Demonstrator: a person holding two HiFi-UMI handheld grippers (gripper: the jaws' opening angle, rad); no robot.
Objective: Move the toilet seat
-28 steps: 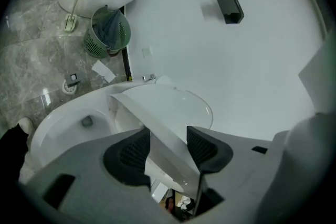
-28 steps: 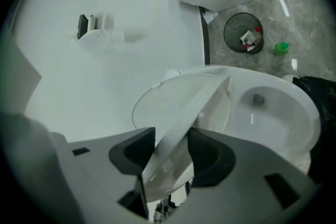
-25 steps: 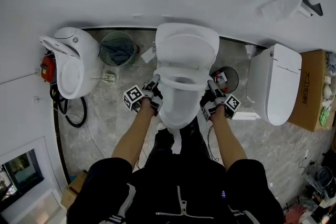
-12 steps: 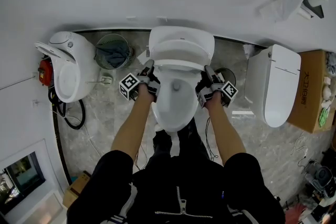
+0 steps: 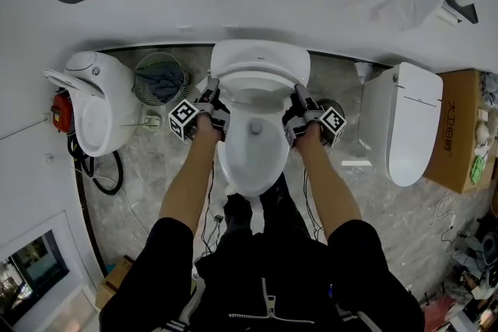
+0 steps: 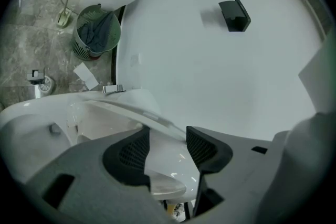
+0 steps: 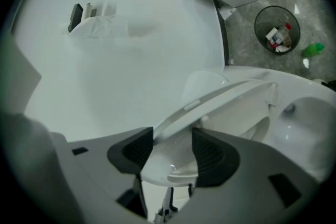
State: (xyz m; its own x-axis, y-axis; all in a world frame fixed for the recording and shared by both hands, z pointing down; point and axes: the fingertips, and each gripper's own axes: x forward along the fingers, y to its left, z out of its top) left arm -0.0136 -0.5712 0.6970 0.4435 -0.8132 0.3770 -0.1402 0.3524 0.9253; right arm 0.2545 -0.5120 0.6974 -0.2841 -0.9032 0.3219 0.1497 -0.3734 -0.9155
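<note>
A person stands over a white toilet with a gripper in each hand. The left gripper (image 5: 208,99) and the right gripper (image 5: 297,97) sit against opposite side edges of the toilet seat (image 5: 261,78). The seat spans the gap between the two pairs of jaws and is tilted up toward the wall. Back from the jaws, between the forearms, lies the open bowl (image 5: 250,152). Outward of the left jaws stands a wire basket (image 5: 159,78), then another toilet (image 5: 97,101). Outward of the right jaws are a small bin (image 5: 334,101) and a third toilet (image 5: 412,124).
</note>
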